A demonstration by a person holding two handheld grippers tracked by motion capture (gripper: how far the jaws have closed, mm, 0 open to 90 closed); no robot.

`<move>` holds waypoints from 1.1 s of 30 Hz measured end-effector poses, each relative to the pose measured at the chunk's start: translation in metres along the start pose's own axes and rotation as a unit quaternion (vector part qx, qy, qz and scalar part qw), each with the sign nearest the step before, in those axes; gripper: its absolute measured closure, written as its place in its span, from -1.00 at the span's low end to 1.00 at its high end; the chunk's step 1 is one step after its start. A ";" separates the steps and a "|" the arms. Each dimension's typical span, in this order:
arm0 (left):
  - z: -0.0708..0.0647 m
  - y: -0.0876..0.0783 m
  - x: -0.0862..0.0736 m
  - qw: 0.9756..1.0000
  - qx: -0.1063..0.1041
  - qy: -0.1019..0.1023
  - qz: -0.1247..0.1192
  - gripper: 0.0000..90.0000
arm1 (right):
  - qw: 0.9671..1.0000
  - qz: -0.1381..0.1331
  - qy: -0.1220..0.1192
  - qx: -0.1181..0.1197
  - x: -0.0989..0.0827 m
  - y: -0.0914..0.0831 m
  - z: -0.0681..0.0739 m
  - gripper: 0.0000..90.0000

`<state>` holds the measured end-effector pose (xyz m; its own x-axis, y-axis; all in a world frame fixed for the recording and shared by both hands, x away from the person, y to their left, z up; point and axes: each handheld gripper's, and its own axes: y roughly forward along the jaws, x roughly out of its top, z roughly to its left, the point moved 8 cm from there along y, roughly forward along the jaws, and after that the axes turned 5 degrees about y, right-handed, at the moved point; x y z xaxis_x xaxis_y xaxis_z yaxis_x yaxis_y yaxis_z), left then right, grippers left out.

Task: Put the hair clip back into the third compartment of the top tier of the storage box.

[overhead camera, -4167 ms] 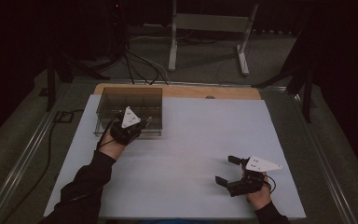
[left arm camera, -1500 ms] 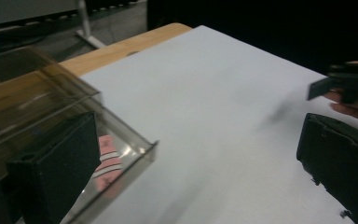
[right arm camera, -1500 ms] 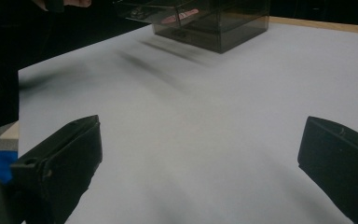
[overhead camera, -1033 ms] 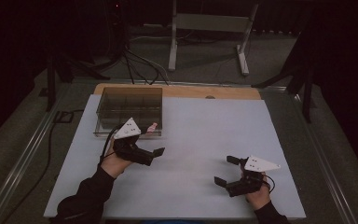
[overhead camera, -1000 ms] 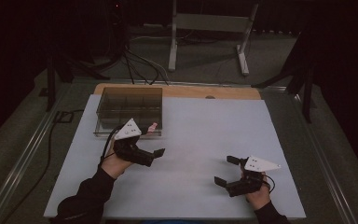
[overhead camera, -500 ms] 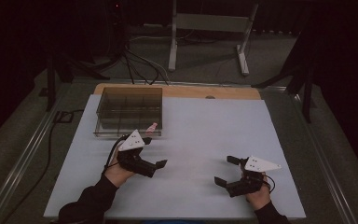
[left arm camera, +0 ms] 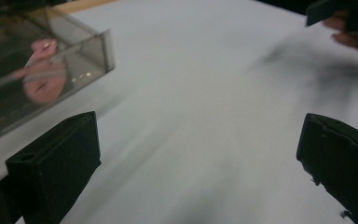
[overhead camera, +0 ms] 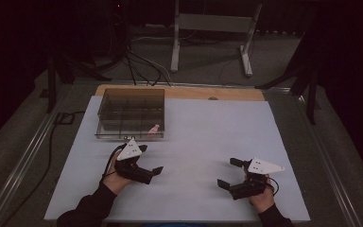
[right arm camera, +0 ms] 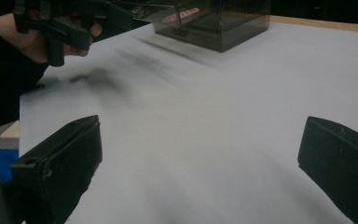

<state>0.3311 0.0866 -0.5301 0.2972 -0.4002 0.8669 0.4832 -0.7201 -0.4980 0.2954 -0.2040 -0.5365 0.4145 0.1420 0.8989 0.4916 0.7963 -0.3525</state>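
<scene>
The pink piece (overhead camera: 154,128) lies in the front right compartment of the clear divided box (overhead camera: 131,100), which stands at the far left of the white surface (overhead camera: 203,123) in the high view. The left tongs (overhead camera: 149,173) hover just in front of the box, jaws apart and holding nothing. The right tongs (overhead camera: 229,174) sit well apart from them near the front right edge, jaws also spread and empty.

In the left gripper view, the two black jaws stand wide apart over bare white surface (left arm camera: 200,84). The box (left arm camera: 100,46) is at the upper left, with the pink piece (left arm camera: 42,70) behind its clear wall.

In the right gripper view, the jaws are wide apart above the surface (right arm camera: 242,93). The box (right arm camera: 223,23) stands farther off, the pink piece (right arm camera: 181,14) inside it, and the left tongs (right arm camera: 70,32) at upper left.
</scene>
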 end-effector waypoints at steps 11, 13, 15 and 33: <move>0.012 -0.013 -0.022 1.000 0.019 -0.008 0.014 -0.99 | 1.000 0.000 0.000 0.001 0.000 0.000 0.000 -1.00; 0.013 -0.016 -0.025 1.000 0.021 -0.010 0.016 -0.99 | 1.000 0.000 0.000 0.002 0.000 0.000 0.000 -1.00; 0.014 -0.018 -0.027 1.000 0.024 -0.010 0.017 -0.99 | 1.000 0.000 0.000 0.001 0.000 0.000 0.000 -1.00; 0.026 -0.052 -0.051 0.998 0.057 -0.030 0.014 -0.99 | 1.000 0.002 0.001 0.002 -0.001 0.001 0.000 -1.00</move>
<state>0.3125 0.1593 -0.5487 0.3592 -0.3818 0.8516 0.5639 -0.6383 -0.5240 0.2956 -0.2037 -0.5374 0.4183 0.1444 0.8967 0.4873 0.7975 -0.3558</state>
